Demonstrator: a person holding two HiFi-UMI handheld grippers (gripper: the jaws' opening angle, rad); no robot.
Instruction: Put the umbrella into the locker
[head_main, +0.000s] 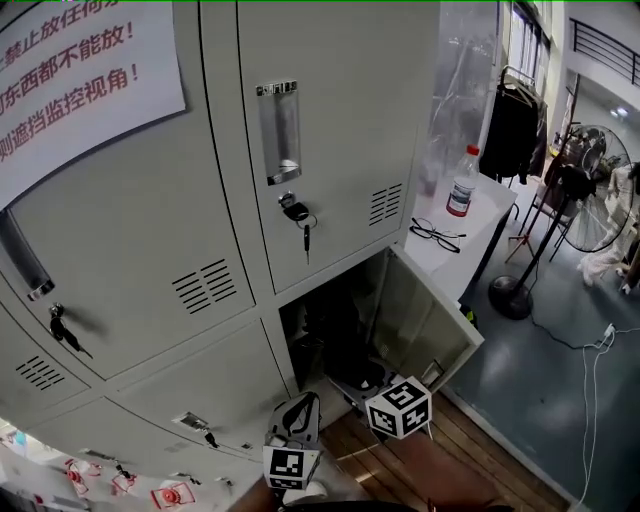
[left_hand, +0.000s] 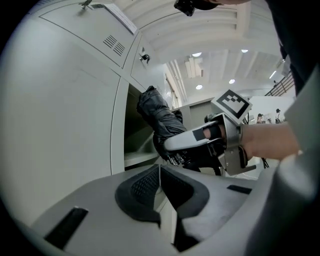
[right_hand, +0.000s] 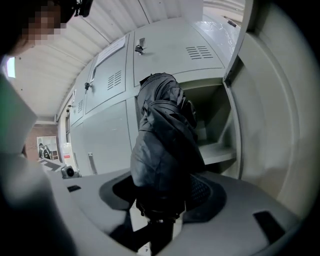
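A folded black umbrella (right_hand: 165, 145) stands up from between the jaws of my right gripper (right_hand: 160, 202), which is shut on its lower end. Its top reaches into the mouth of the open locker compartment (right_hand: 215, 125). In the left gripper view the same umbrella (left_hand: 160, 120) points into the dark opening, with the right gripper (left_hand: 172, 150) behind it. My left gripper (left_hand: 160, 172) is shut with nothing in it, beside the closed door left of the opening. In the head view both marker cubes sit low, left (head_main: 290, 465) and right (head_main: 398, 407), before the open compartment (head_main: 340, 340).
The compartment's door (head_main: 425, 320) hangs open to the right. Keys (head_main: 298, 215) hang in the locker above. A white table (head_main: 490, 215) to the right carries a bottle (head_main: 462, 182) and glasses (head_main: 435, 235). A standing fan (head_main: 585, 190) and a clothes rack (head_main: 512, 125) stand beyond.
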